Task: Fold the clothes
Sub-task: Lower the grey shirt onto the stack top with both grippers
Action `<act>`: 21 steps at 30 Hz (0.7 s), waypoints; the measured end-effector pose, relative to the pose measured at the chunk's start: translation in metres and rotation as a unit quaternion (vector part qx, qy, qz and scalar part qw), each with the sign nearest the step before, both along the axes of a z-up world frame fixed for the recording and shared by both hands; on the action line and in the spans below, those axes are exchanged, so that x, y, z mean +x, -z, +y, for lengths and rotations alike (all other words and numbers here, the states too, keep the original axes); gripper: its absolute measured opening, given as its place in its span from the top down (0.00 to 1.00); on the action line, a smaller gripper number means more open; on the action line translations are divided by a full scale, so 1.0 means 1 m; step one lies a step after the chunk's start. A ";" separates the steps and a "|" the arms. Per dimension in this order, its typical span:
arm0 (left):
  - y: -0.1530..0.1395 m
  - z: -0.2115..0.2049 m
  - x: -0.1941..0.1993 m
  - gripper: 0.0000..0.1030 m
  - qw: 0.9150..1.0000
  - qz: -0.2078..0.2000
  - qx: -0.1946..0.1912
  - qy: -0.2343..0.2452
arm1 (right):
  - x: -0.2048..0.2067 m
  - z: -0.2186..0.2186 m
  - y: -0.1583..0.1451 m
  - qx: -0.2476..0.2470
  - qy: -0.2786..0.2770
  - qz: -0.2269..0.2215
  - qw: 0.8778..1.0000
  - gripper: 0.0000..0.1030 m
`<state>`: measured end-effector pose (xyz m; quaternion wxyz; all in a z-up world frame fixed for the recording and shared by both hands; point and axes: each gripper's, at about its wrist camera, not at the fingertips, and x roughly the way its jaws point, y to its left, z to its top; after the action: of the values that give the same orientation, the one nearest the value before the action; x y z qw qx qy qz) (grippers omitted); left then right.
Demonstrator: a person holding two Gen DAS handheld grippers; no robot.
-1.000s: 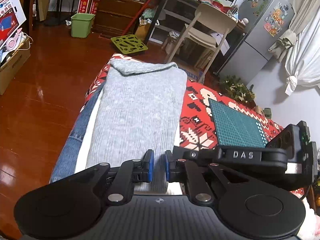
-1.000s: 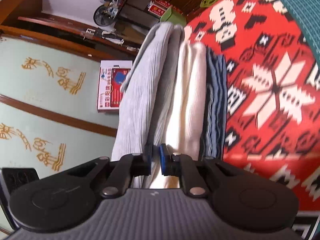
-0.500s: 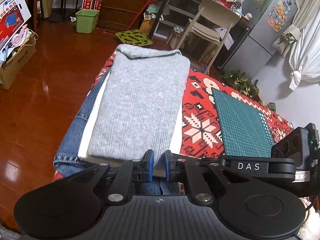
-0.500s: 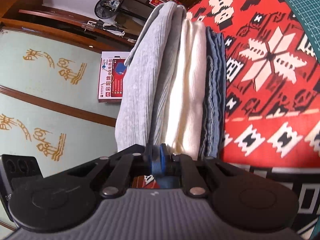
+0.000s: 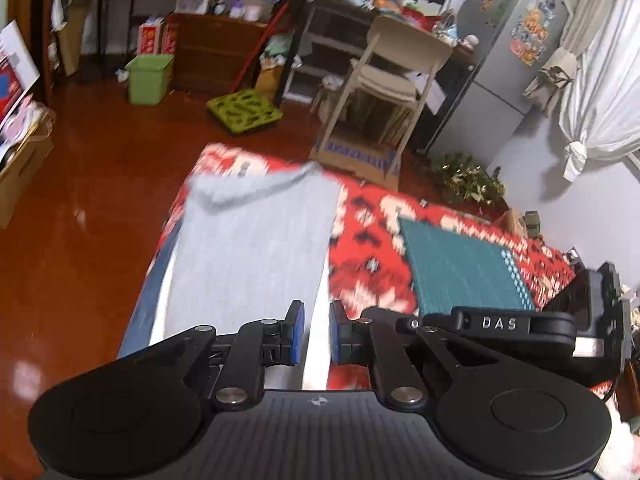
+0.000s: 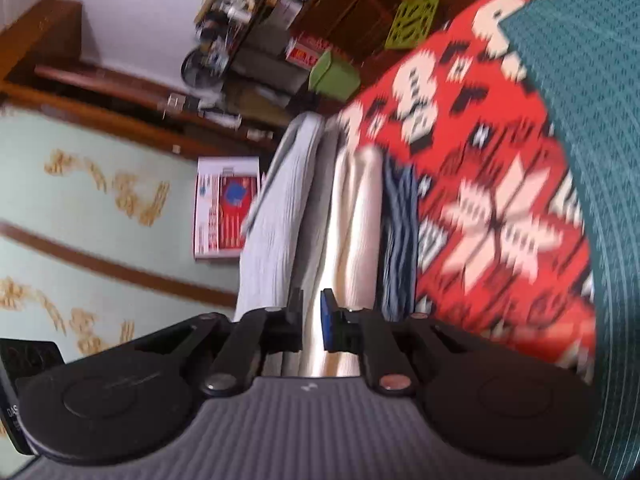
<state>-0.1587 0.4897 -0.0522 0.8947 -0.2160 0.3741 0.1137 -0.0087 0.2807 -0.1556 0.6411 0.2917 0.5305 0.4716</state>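
From the left wrist camera I see the stack of folded clothes lying along the left edge of the red patterned cloth [image 5: 372, 236] that covers the table. I count three garments: a grey sweater [image 5: 256, 248] on top, a cream one [image 6: 352, 216] under it, and jeans [image 6: 398, 240] at the bottom. A green cutting mat [image 5: 460, 272] lies on the cloth just to the right of the stack, apart from it.

My left gripper [image 5: 314, 334] hangs over the near end of the stack, its blue pads a small gap apart with nothing clamped between them. My right gripper [image 6: 310, 320] views the stack edge-on; its jaws also stand slightly apart and I see no cloth pinched. The right gripper's black body [image 5: 584, 320] sits just to the right of the left one.

Beyond the table are one white chair [image 5: 384, 76], one fridge [image 5: 500, 64], one green bin [image 5: 148, 80], a cardboard box [image 5: 356, 152] and white curtains [image 5: 600, 92]. Both views are blurred.
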 end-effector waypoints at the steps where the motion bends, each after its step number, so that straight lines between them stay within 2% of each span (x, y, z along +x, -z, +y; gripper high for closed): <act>1: -0.001 0.003 0.013 0.89 1.000 -0.002 0.001 0.003 | 0.009 0.003 0.000 0.001 0.009 0.001 1.000 0.89; 6: -0.001 0.017 0.072 0.89 1.000 0.000 0.007 0.015 | 0.047 0.027 0.004 0.001 0.037 0.005 0.999 0.89; 10: 0.005 0.025 0.104 0.89 0.999 0.019 0.024 0.010 | 0.065 0.049 0.008 -0.005 0.049 -0.002 0.999 0.89; 16: 0.010 0.035 0.114 0.89 0.999 0.029 0.018 0.002 | 0.078 0.075 0.015 -0.011 0.045 -0.007 0.999 0.89; 21: 0.013 0.036 0.111 0.89 0.999 0.033 0.012 0.003 | 0.073 0.077 0.015 0.000 0.039 -0.003 0.999 0.89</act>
<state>-0.0475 0.5260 -0.0650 0.8847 -0.2009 0.4024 0.1226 0.0639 0.3575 -0.1705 0.6604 0.3110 0.5168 0.4472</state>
